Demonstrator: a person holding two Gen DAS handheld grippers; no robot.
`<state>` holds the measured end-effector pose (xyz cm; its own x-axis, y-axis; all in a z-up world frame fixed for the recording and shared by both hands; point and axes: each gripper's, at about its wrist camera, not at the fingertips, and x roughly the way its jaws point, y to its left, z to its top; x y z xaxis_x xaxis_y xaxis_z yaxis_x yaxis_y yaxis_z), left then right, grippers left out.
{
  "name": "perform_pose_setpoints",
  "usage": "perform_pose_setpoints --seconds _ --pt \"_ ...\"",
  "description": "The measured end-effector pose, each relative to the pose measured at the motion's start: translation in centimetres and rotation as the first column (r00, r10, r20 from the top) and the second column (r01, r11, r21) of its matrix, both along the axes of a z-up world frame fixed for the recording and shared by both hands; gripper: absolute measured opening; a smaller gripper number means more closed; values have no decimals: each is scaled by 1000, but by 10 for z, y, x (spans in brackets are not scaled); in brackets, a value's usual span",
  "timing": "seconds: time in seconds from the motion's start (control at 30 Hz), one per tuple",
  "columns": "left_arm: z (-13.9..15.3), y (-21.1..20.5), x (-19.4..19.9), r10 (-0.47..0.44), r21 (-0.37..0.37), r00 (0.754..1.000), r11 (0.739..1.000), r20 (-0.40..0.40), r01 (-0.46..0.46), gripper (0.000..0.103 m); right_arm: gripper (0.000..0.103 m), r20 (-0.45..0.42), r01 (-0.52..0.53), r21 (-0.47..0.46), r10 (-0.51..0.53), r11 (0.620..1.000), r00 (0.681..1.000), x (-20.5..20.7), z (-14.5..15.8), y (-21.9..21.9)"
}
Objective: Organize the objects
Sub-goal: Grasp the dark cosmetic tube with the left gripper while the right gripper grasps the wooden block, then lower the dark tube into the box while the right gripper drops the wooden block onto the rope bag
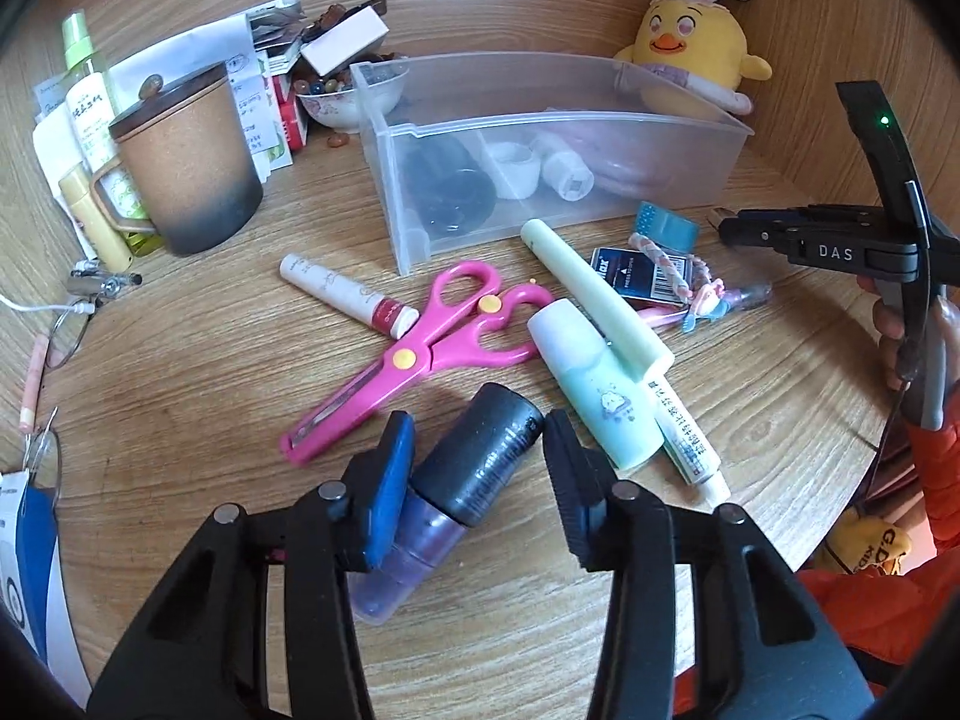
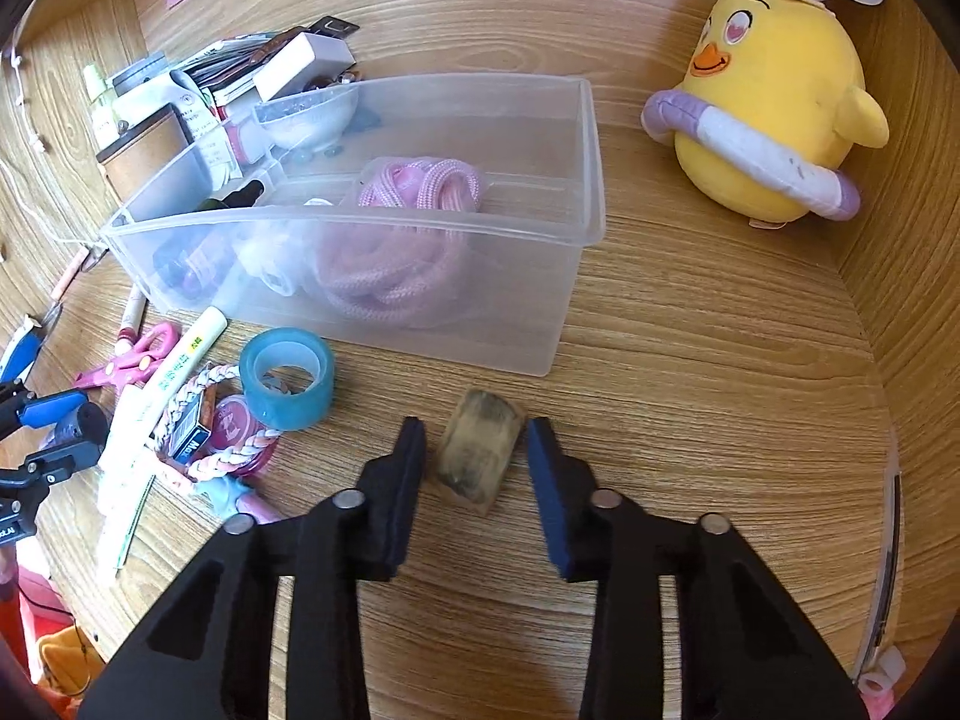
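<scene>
Wood-grain desk [image 2: 690, 360] with wood walls behind, cluttered. Clear plastic bin [image 2: 540, 324] sits mid-desk, pink rope [image 2: 414, 204] coiled inside. Readable text: "DAS" on the right gripper's body in the left view; the blue card [image 1: 636, 273] label is partly legible, ending "lax". Left gripper [image 1: 477, 450] angles down over a dark-capped purple bottle [image 1: 474, 462] lying on the desk; left pad touches it, right pad shows a sliver of gap, so not a confirmed pinch. Right gripper [image 2: 477, 456] angles down too, jaws straddling a worn brown eraser [image 2: 477, 456], gaps both sides. Pink scissors [image 1: 420, 354], blue tape roll [image 2: 288, 378], yellow chick plush [image 2: 774, 120] nearby.
</scene>
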<state>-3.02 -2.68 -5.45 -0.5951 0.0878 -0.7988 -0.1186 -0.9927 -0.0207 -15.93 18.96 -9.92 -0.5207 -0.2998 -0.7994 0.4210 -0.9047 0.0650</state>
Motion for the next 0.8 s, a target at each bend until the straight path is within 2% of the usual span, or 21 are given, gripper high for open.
perform_pose_setpoints --seconds 0.13,0.17,0.2,0.27,0.53,0.8 --pt "0 -4 2 37 10 999 999 -6 -37 42 23 -1 4 -15 -4 1000 1000 2 0 3" --pt "1 -5 2 48 8 999 999 -12 -47 31 23 -1 6 -20 -6 1000 1000 4 0 4" --pt "2 -7 1 56 3 998 998 -14 -56 26 23 -1 8 -26 -8 1000 1000 5 0 5" --pt "6 -11 -1 64 39 998 997 -21 -63 26 22 -2 11 -37 -11 999 1000 8 0 8" --pt "20 -17 -9 100 45 992 994 -71 -97 26 22 -35 17 -73 -19 997 999 22 15 19" --pt "64 -24 -19 127 77 973 991 -194 -114 26 22 -109 -8 -122 -6 992 994 32 43 19"
